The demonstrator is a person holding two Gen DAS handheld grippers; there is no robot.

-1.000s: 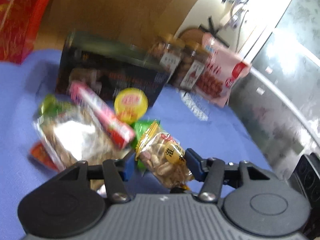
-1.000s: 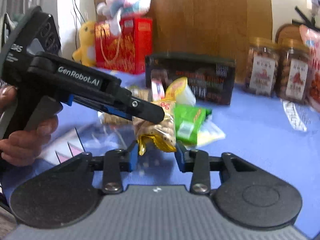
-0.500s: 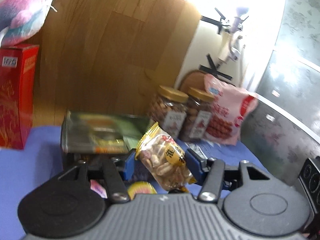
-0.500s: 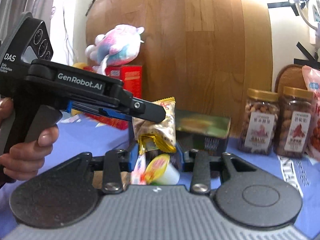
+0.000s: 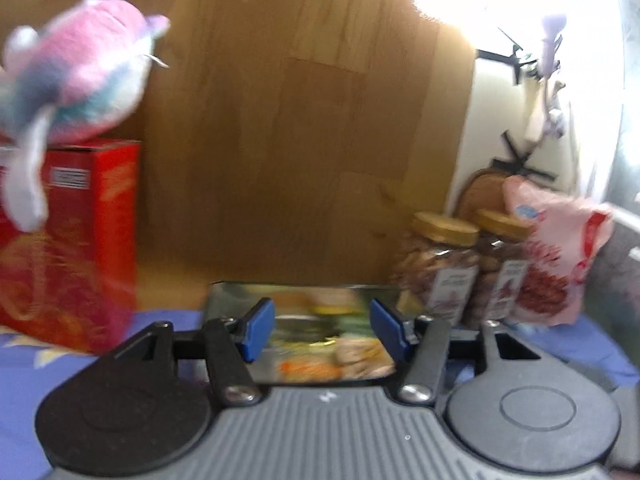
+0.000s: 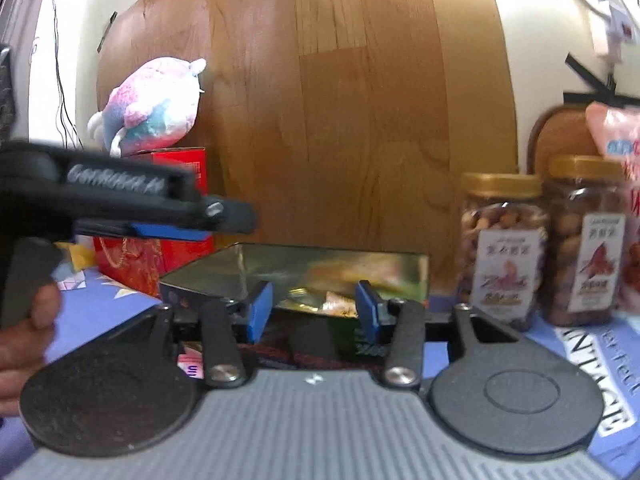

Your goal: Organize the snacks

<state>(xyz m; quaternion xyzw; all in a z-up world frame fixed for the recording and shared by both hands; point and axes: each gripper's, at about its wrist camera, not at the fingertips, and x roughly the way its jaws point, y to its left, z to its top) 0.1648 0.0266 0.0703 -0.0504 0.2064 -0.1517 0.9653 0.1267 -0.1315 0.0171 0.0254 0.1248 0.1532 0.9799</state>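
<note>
An open dark box [image 5: 304, 286] with a shiny inside stands on the blue cloth, straight ahead of both grippers. Blurred snack packets lie in it, among them a peanut packet [image 5: 356, 354]. My left gripper [image 5: 320, 320] is open over the box's near edge, and its blue pads [image 5: 260, 324] have nothing between them. In the right wrist view my right gripper [image 6: 314, 308] faces the same box [image 6: 192, 296]. Its jaws are opening and hold nothing. A gold-edged packet [image 6: 336, 304] shows inside the box beyond them. The left gripper [image 6: 224, 220] reaches in from the left, empty.
Two gold-lidded nut jars [image 6: 502, 248] and a pink snack bag [image 5: 552, 264] stand right of the box. A red carton [image 5: 68, 248] with a plush toy [image 5: 76, 84] on top is at the left. A wooden board leans behind. A hand [image 6: 24, 340] holds the left gripper.
The peanut packet that sat between both grippers' pads is gone from them. Both grippers rose from the snack pile to the box. The right pads have spread wider.
</note>
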